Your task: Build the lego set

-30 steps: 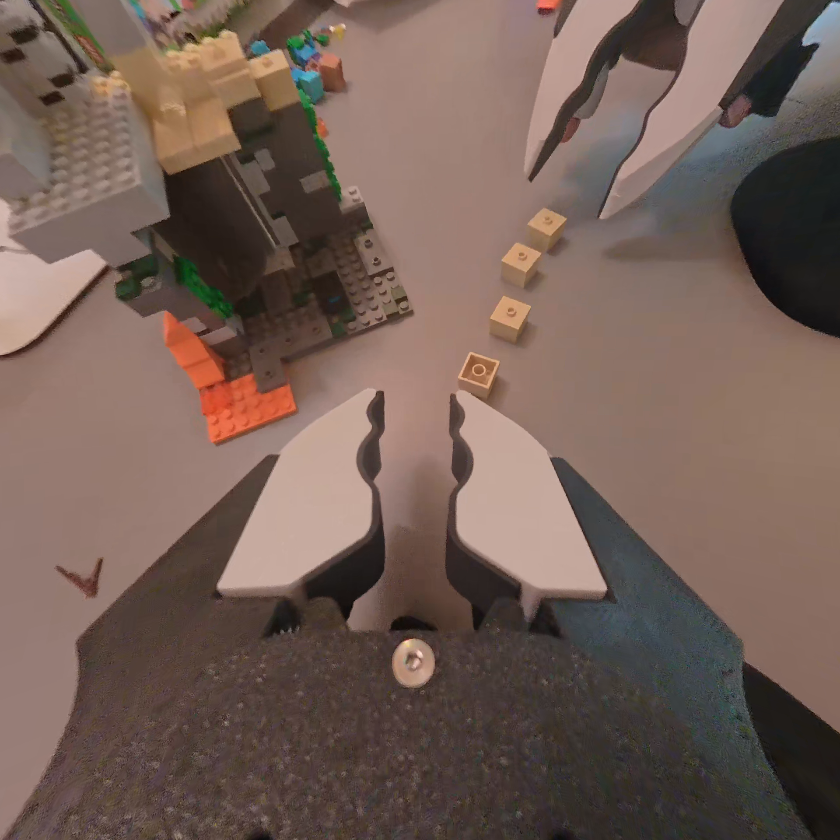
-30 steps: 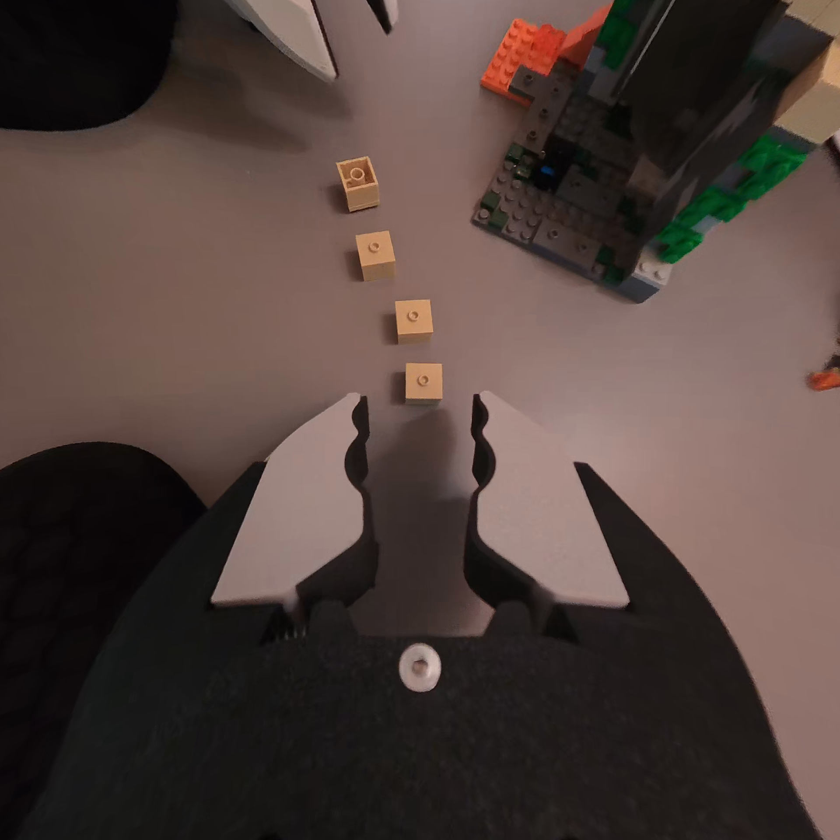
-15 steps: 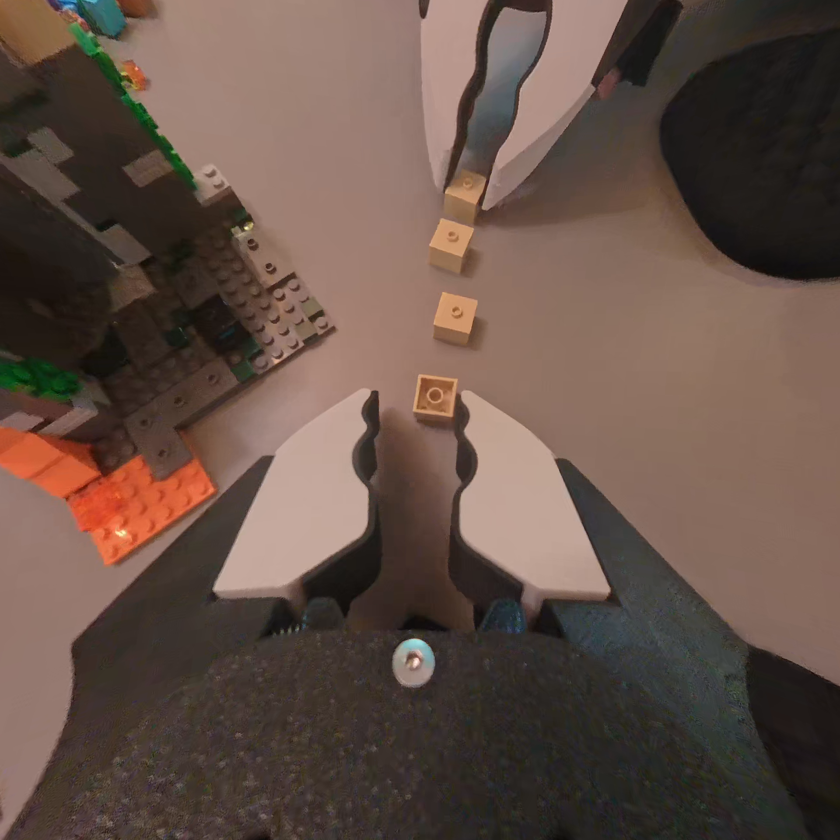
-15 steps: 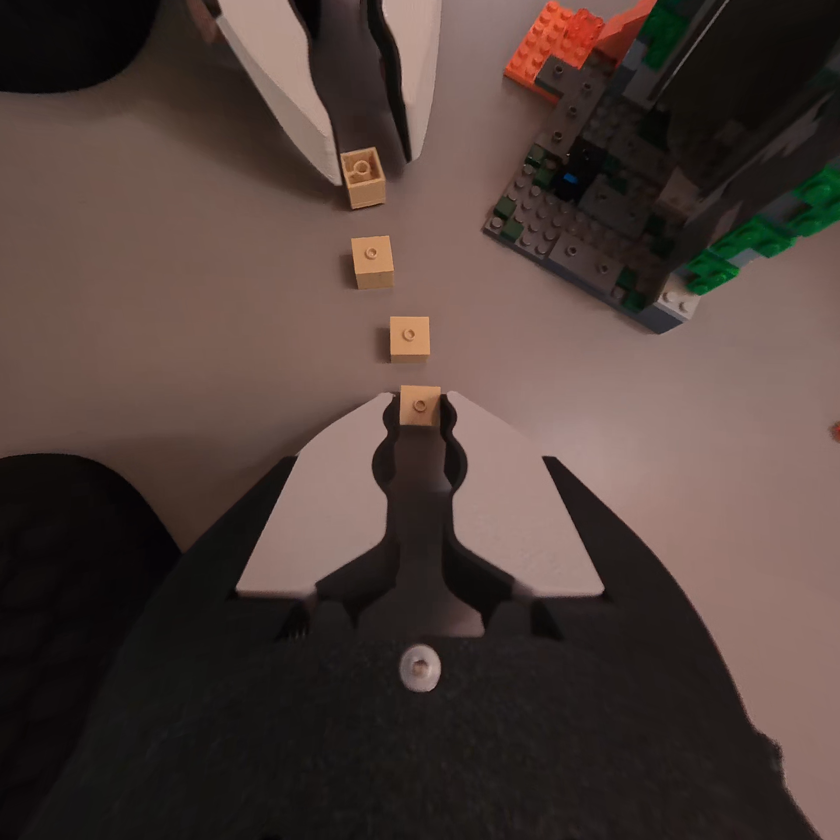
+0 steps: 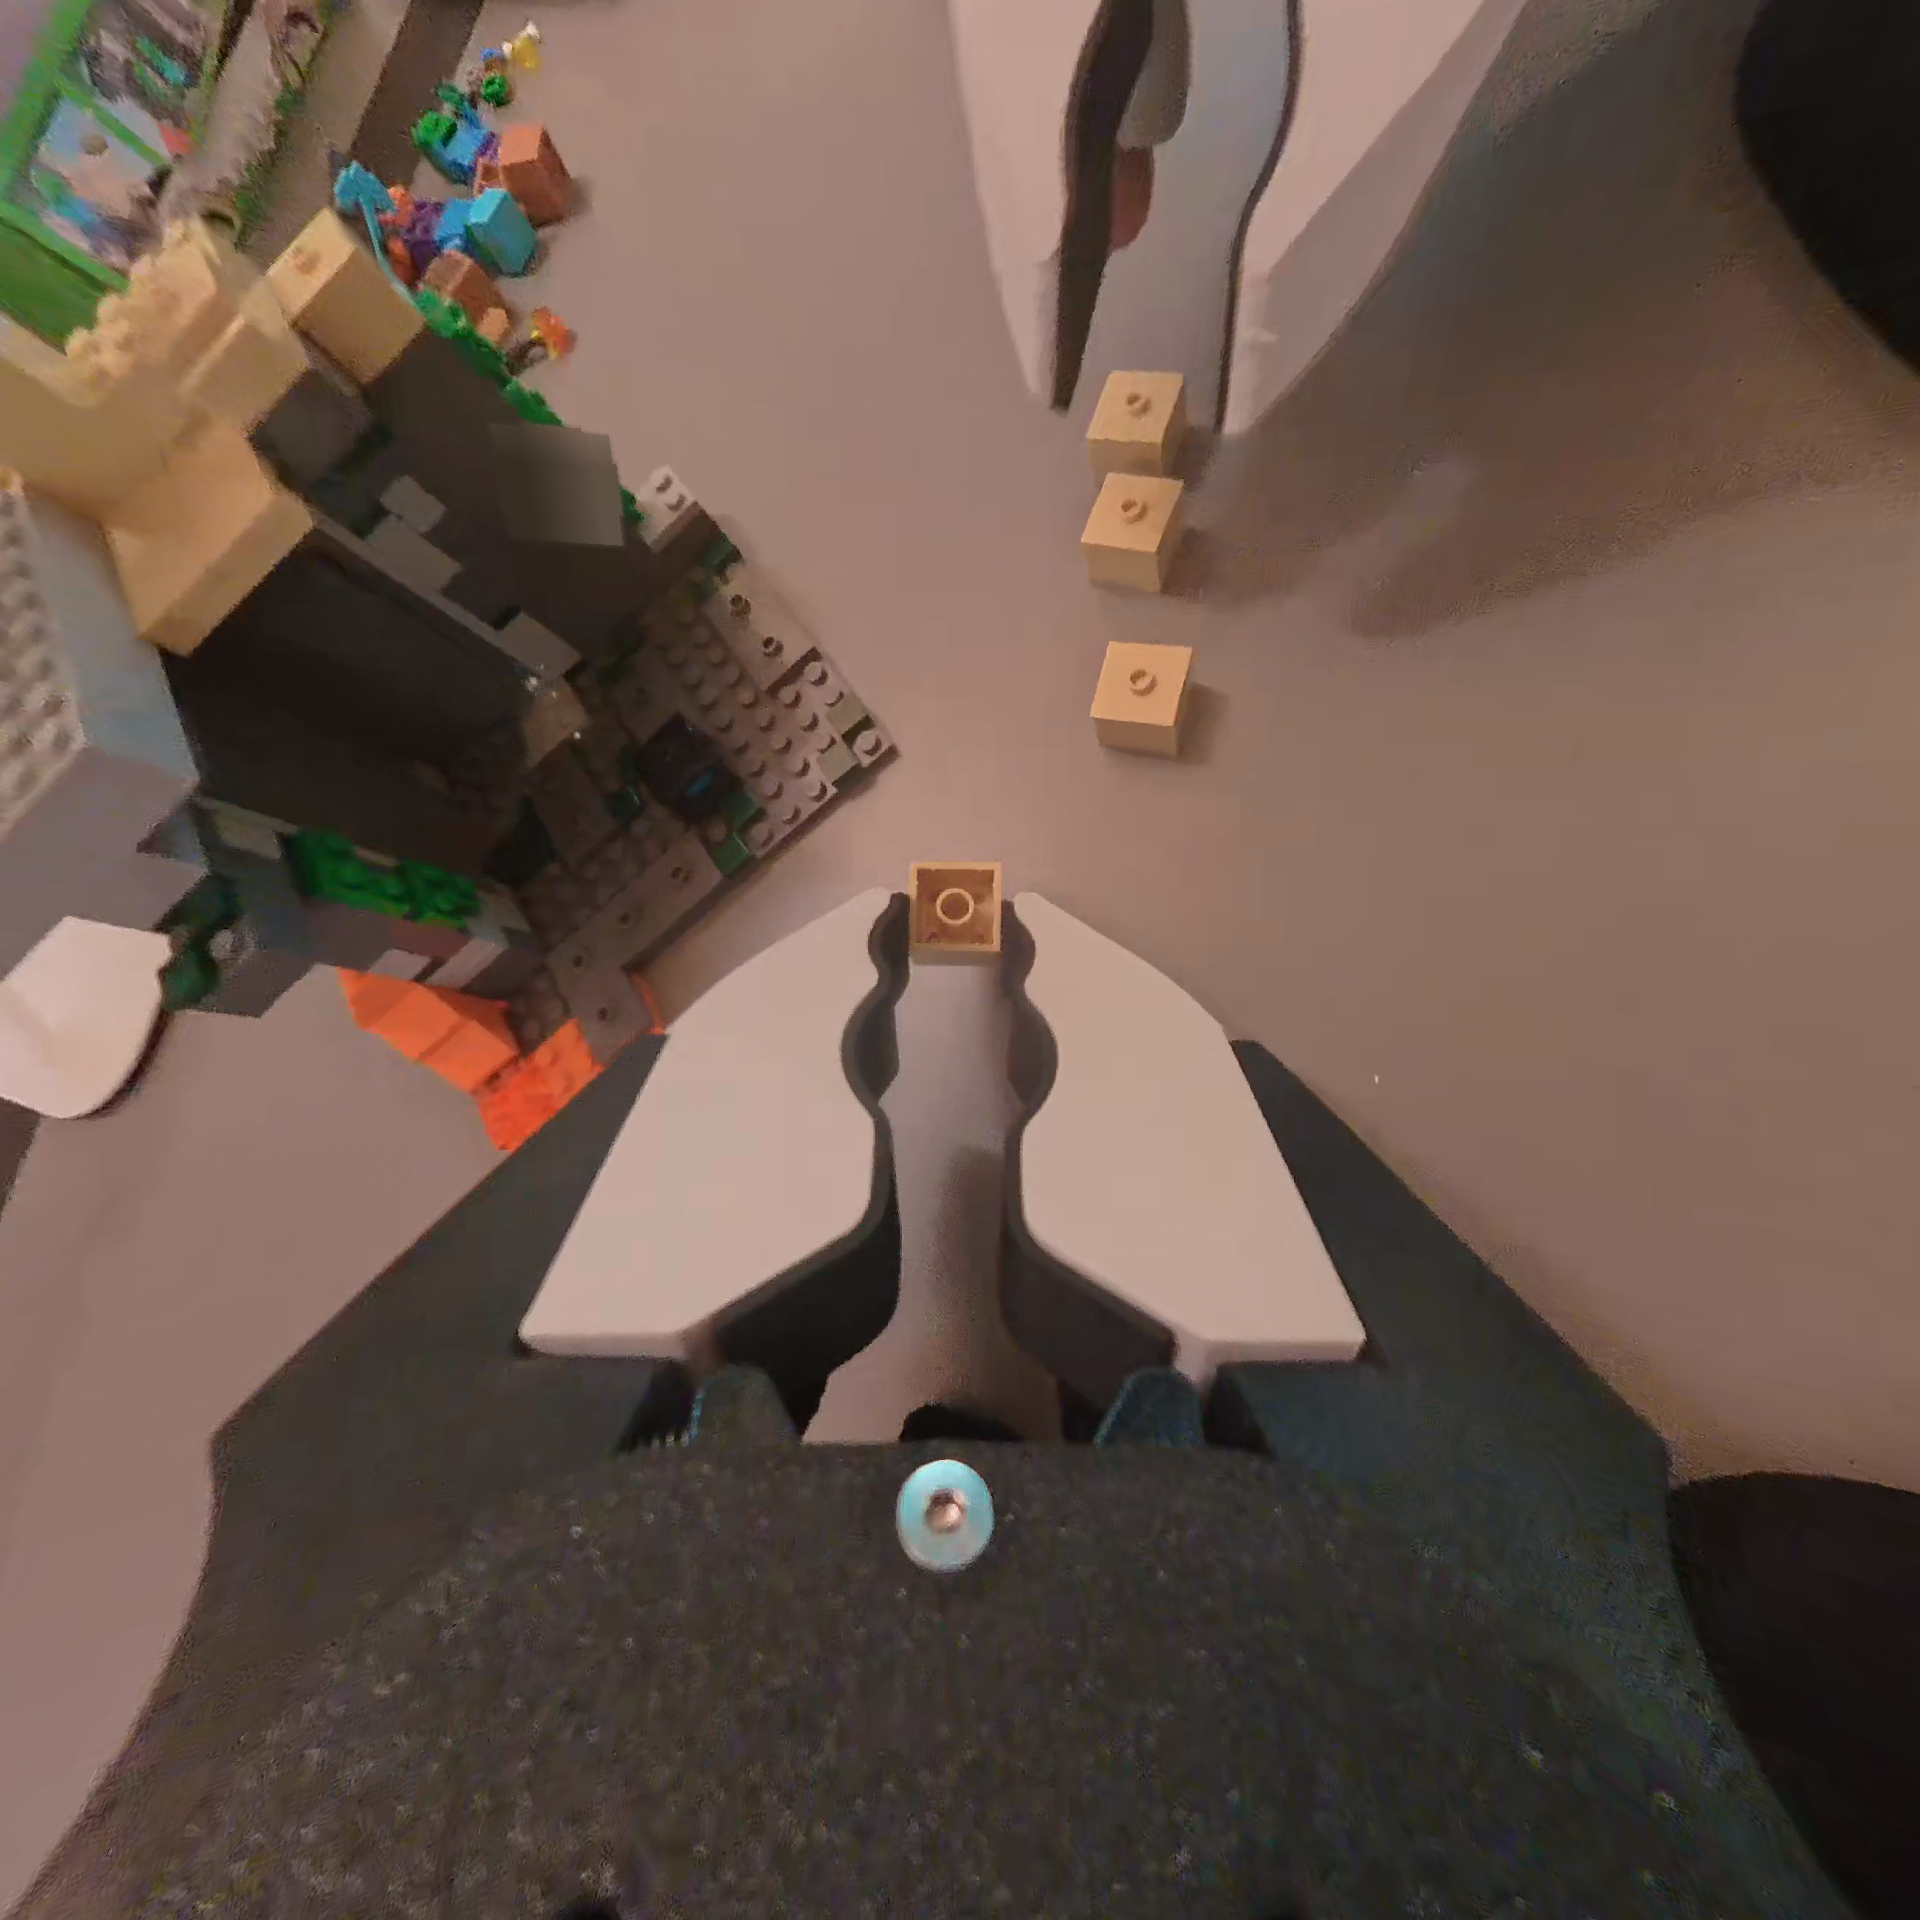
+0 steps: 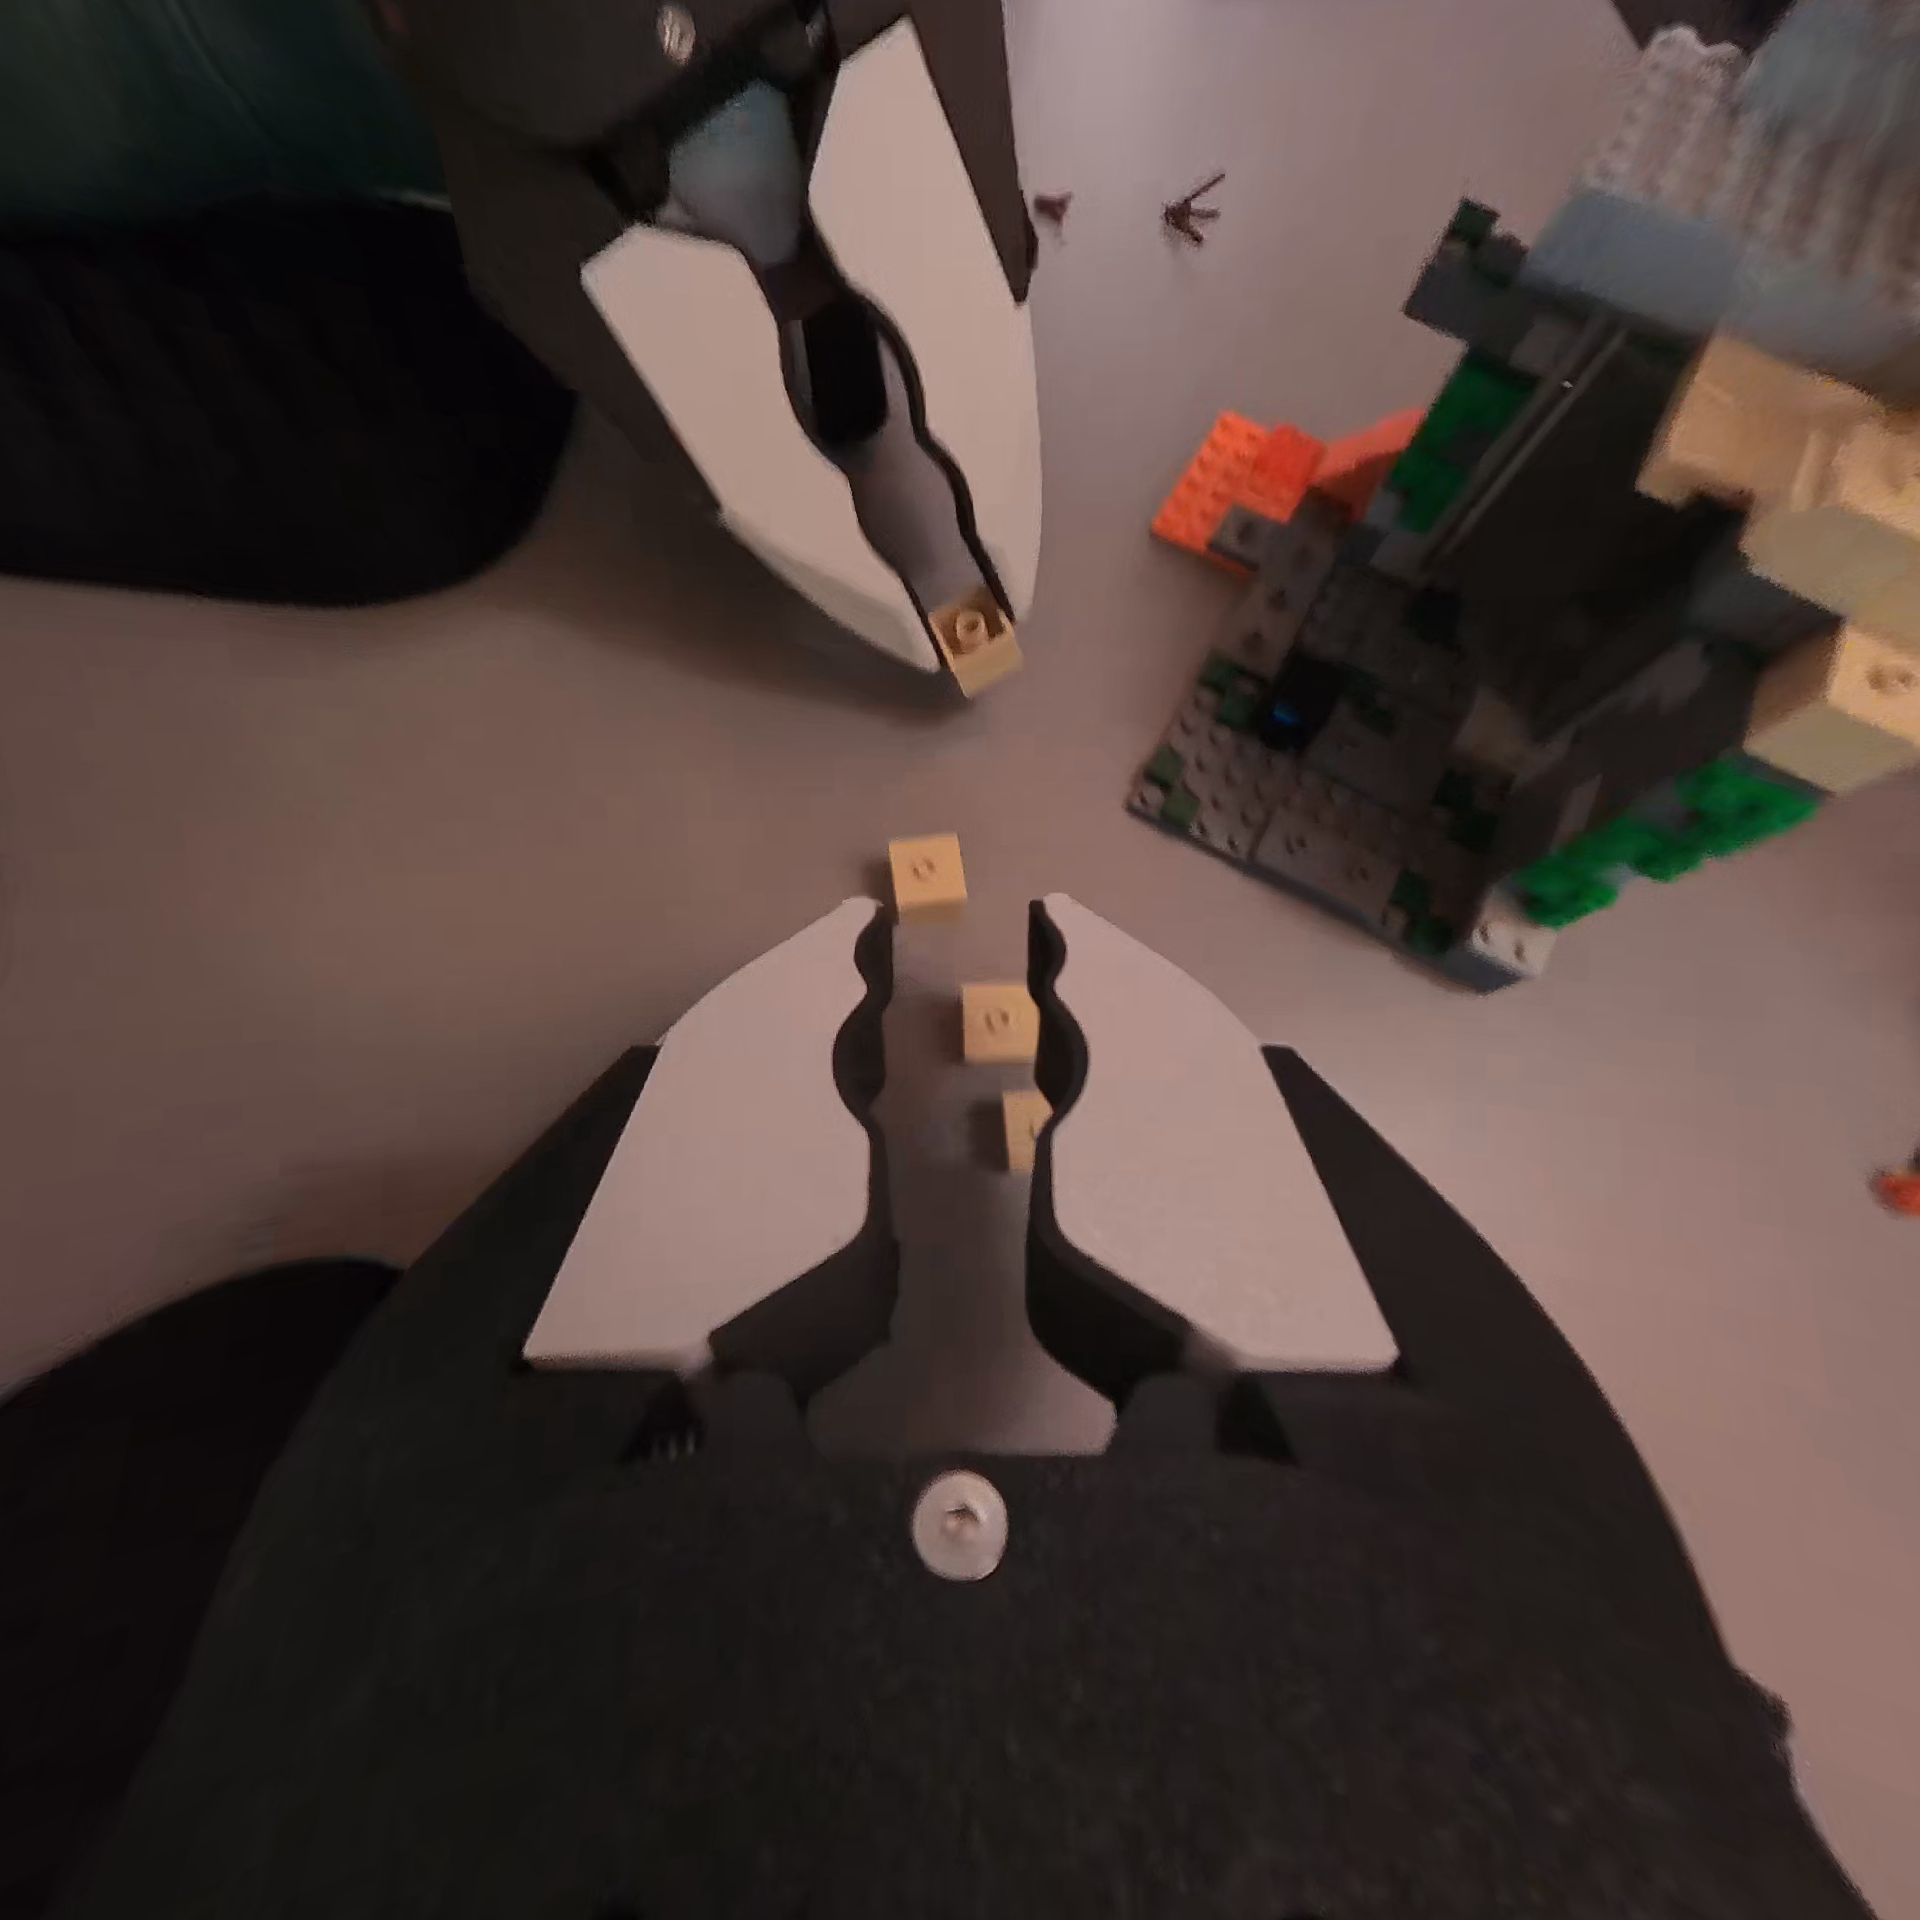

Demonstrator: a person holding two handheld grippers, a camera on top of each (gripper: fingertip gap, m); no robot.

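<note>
Your left tongs (image 5: 956, 914) clamp a tan brick (image 5: 955, 912) at the tips, hollow underside twd camera, lifted off the desk (image 5: 1455, 935). Right tongs (image 6: 961, 914) stand apart, empty, above three tan bricks (image 6: 997, 1023) in a row; model (image 5: 436, 665) lies to left tongs' left.

No readable text, brand or number anywhere in my views. Printed box (image 5: 73, 177) at far left edge shows only blurred colour artwork. Two small dark red marks (image 6: 1193, 213) on grey table (image 6: 416, 831): scribbles, not letters I can make out.
</note>
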